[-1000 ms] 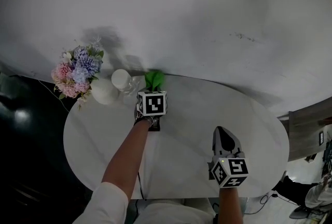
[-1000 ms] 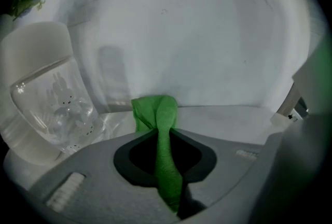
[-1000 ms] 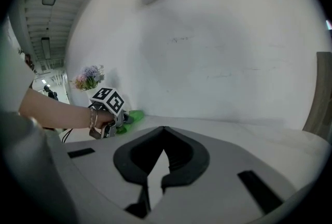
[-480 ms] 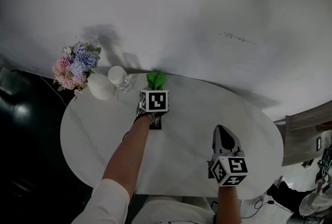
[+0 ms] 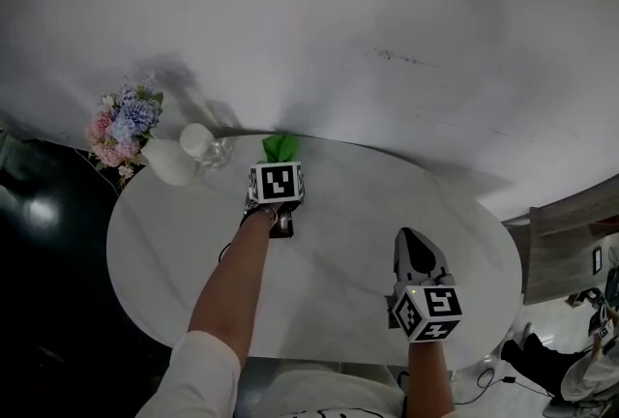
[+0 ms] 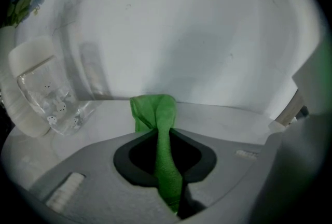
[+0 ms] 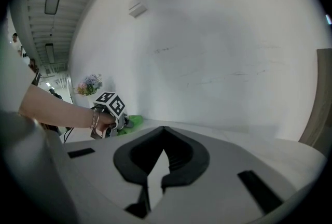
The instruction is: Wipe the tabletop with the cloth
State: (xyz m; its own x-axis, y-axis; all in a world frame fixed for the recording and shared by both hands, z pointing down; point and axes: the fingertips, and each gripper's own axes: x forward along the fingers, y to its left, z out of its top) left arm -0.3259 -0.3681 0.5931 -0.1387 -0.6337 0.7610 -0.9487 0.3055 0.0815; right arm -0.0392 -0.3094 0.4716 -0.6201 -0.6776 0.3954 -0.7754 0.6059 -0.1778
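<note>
A green cloth (image 6: 162,155) is pinched between the jaws of my left gripper (image 6: 167,137), with its folded end (image 6: 153,110) sticking out ahead onto the white oval tabletop (image 6: 223,119). In the head view the cloth (image 5: 280,147) shows just beyond the left gripper's marker cube (image 5: 278,184), near the table's far edge. My right gripper (image 5: 416,256) hovers over the near right part of the tabletop (image 5: 358,252), its jaws closed with nothing between them. In the right gripper view, the left gripper's cube (image 7: 111,105) and the cloth (image 7: 130,123) lie at the left.
A white vase (image 5: 170,162) with pink and blue flowers (image 5: 121,123) stands at the table's far left, with a clear glass (image 5: 215,151) and a white cup (image 5: 196,139) beside it. The glass (image 6: 52,101) is left of the cloth. A white wall (image 5: 319,39) is behind the table.
The left gripper with the cloth has stayed near the far edge by the glass; the head view has shifted slightly. The right gripper has held its place.
</note>
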